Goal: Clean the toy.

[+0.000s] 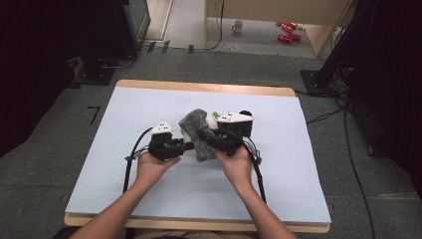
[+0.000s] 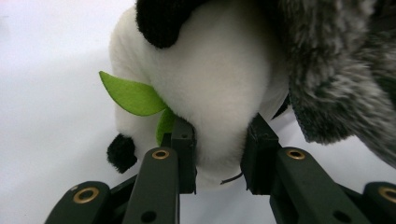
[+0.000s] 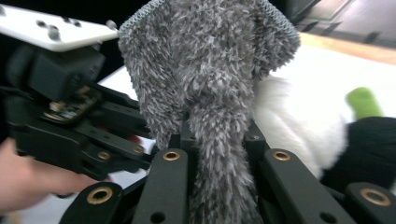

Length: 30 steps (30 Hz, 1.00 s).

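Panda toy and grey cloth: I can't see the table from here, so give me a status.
Left gripper shut on panda toy. Right gripper shut on grey cloth, held up beside the panda. Nothing in the way.

The high view is evenly lit from above. The pale blue sheet on the wooden desk [image 1: 149, 104] is bright with no glare, while the left and right edges of the room fall into deep darkness. Only soft, short shadows lie under the hands. The picture is a little soft and grainy, and the lines bend slightly near the edges.

In the left gripper view, the white plush panda toy [image 2: 215, 88] is sharp and well lit, and the sheet behind it is nearly washed out.

In the right gripper view, the fuzzy grey cloth [image 3: 210, 79] is in focus, but the background is blurred and the hand at the left is smeared.
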{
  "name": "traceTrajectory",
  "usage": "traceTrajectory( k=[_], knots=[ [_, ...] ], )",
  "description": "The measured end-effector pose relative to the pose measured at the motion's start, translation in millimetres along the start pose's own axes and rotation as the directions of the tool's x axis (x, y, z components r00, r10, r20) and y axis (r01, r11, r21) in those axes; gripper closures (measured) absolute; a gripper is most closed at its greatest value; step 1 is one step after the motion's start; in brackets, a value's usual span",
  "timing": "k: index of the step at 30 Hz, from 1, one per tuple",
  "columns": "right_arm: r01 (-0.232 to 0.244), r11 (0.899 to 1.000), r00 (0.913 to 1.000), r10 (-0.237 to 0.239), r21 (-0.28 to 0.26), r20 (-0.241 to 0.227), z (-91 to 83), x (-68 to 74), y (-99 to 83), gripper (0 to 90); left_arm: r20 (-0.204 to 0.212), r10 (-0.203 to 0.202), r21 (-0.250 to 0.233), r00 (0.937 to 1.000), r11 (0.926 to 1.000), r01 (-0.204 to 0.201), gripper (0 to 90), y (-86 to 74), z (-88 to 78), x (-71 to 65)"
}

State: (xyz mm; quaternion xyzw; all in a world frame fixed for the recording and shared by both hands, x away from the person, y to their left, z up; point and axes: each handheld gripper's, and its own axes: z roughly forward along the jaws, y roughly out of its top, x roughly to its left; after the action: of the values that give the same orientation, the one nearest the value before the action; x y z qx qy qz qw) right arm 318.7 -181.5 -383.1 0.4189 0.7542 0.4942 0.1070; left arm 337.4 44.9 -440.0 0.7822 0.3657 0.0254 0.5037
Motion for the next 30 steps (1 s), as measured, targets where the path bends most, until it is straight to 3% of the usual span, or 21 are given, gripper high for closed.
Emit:
traceTrajectory(
  k=[4,7,10,14,20,21,26,30],
  knots=[
    [0.016,1.000,0.9980,-0.017,0.016,0.061,-4.1,-9.3,-1.1,76.9,-0.013,-0.006,0.021,0.9999,0.9998,0.007,70.8,-1.1,0.1,6.4],
    [-0.038,0.999,0.9943,0.035,0.033,0.101,-11.6,-26.1,-5.6,78.1,-0.002,0.008,0.027,1.0000,0.9996,-0.008,70.6,-2.1,0.0,10.4],
    [-0.088,0.996,0.9926,0.085,0.028,0.086,-20.7,-37.8,-8.0,79.2,-0.004,0.028,0.024,0.9996,0.9993,-0.028,70.6,-0.6,0.5,6.4],
    [-0.063,0.998,0.9884,0.059,0.021,0.140,-31.7,-43.4,-3.9,79.3,-0.002,0.020,0.030,0.9998,0.9994,-0.020,70.5,-0.9,0.3,9.8],
    [-0.073,0.997,0.9835,0.071,0.008,0.166,-42.6,-53.2,-3.5,79.2,0.008,0.005,0.029,1.0000,0.9996,-0.005,70.4,-1.6,1.4,15.0],
    [-0.077,0.997,0.9792,0.076,-0.003,0.188,-48.6,-57.2,-2.7,79.3,0.006,-0.006,0.033,1.0000,0.9994,0.005,70.4,-2.8,1.6,18.8],
    [-0.139,0.990,0.9694,0.142,-0.029,0.200,-62.6,-73.8,-5.9,79.5,0.009,-0.014,0.032,0.9999,0.9994,0.013,70.3,-3.3,2.1,21.4],
    [-0.157,0.987,0.9602,0.162,-0.042,0.227,-68.9,-85.1,-9.0,79.6,0.011,-0.025,0.033,0.9996,0.9992,0.024,70.1,-4.0,2.7,25.7]
  ],
)
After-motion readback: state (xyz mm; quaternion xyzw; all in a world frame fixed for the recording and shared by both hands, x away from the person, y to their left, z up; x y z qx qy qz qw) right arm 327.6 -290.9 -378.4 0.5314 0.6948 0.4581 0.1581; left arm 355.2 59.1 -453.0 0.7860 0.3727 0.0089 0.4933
